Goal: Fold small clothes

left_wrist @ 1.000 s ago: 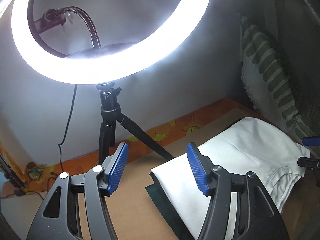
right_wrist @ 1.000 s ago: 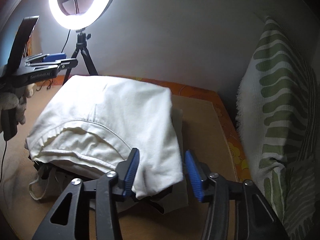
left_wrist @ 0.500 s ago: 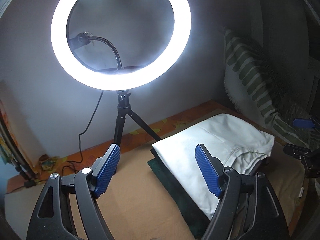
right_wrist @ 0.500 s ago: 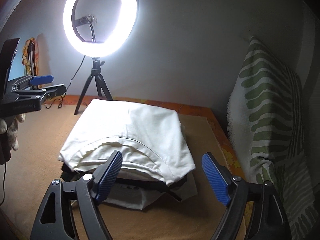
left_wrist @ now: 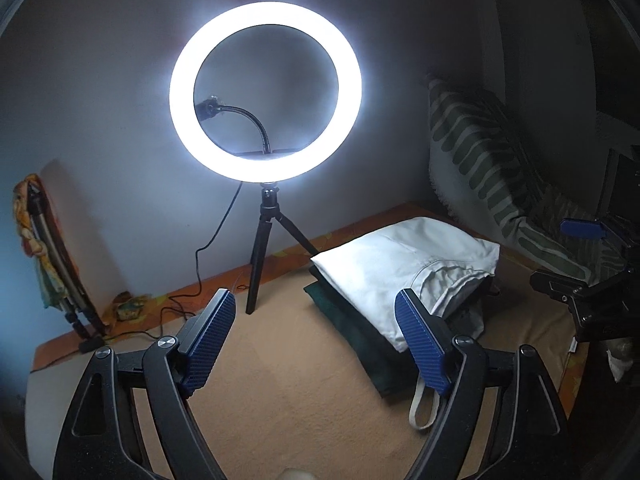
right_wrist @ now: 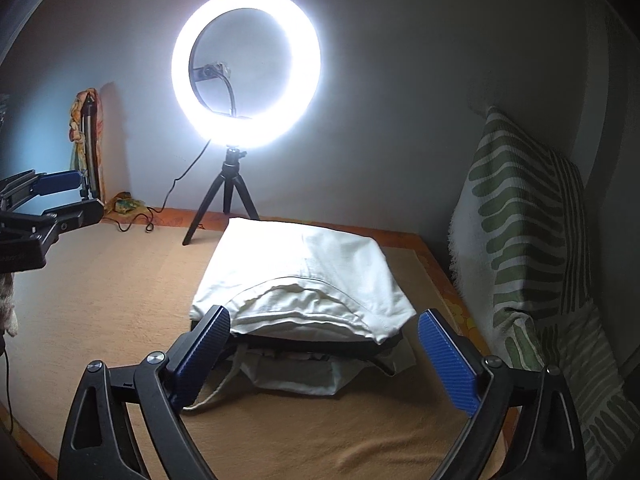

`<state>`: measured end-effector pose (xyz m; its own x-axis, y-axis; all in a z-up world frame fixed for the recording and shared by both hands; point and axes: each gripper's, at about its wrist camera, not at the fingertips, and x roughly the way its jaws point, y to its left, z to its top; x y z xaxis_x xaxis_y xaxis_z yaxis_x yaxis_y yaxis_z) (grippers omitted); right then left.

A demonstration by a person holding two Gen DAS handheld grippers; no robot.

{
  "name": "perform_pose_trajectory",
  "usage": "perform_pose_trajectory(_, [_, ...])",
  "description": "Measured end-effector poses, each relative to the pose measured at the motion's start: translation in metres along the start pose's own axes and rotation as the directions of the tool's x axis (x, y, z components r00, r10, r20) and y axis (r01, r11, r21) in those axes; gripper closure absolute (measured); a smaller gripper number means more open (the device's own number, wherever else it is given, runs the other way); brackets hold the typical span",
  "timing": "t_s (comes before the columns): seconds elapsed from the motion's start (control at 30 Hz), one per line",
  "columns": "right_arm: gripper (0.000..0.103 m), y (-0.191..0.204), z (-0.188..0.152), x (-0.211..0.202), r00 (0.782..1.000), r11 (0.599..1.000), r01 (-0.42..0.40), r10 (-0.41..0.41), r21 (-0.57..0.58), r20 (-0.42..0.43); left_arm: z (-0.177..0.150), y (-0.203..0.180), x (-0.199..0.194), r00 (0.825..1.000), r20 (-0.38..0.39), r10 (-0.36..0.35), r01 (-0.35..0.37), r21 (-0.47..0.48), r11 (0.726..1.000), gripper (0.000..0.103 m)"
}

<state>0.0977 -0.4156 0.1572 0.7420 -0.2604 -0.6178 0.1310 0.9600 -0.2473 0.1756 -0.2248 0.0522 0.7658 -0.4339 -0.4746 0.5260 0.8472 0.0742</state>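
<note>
A folded white garment (right_wrist: 304,276) is seen lying on top of a small stack on the tan mat (right_wrist: 100,300), toward the mat's right side and near the striped cushion (right_wrist: 520,216). Beneath it a dark garment (left_wrist: 352,328) is visible, its edge projecting on the left in the left wrist view. A pale cloth (right_wrist: 296,376) with a looped strap (left_wrist: 424,404) is noted at the bottom of the stack, protruding at the near end.

The right gripper (right_wrist: 326,356) is held just short of the stack's near end, its jaws spread wide and empty, with the stack's end between the blue pads (right_wrist: 200,356) but no contact observed. The left gripper (left_wrist: 318,344) is held over bare mat to the left of the stack, jaws likewise wide apart and holding nothing; its right pad (left_wrist: 420,348) overlaps the stack's near corner in view, though contact cannot be determined.

A lit ring light (right_wrist: 246,68) on a tripod (right_wrist: 224,204) is recorded standing at the far edge of the mat, just beyond the stack, with a cable (left_wrist: 200,264) trailing to the left
</note>
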Motion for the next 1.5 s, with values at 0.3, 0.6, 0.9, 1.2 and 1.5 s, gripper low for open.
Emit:
perform_pose_trajectory(0.3, [0.005, 0.042, -0.017, -0.024, 1.0, 1.0, 0.001, -0.001, 0.003, 0.01, -0.029, 0.004, -0.045, 1.0, -0.002, 0.028, -0.028, 0.016, 0.999, 0.013])
perform_pose_trajectory(0.6, [0.0, 0.076, -0.039, -0.022, 0.999, 0.998, -0.027, 0.028, 0.051, -0.023, -0.063, 0.015, -0.067, 0.997, -0.026, 0.066, -0.066, -0.006, 0.998, 0.001])
perform_pose_trajectory(0.9, [0.0, 0.085, -0.044, -0.019, 1.0, 0.997, -0.016, 0.014, 0.08, 0.014, -0.082, 0.02, -0.072, 0.996, -0.048, 0.073, -0.075, -0.043, 0.996, 0.001])
perform_pose_trajectory(1.2, [0.0, 0.09, -0.043, -0.018, 0.999, 0.997, -0.02, 0.017, 0.08, 0.033, -0.091, 0.024, -0.075, 0.993, -0.069, 0.093, -0.095, -0.029, 0.995, 0.001])
perform_pose_trajectory(1.5, [0.0, 0.092, -0.043, -0.022, 0.999, 0.996, -0.026, 0.021, 0.089, 0.049, -0.093, 0.023, -0.083, 0.993, -0.061, 0.098, -0.1, -0.029, 0.995, 0.001])
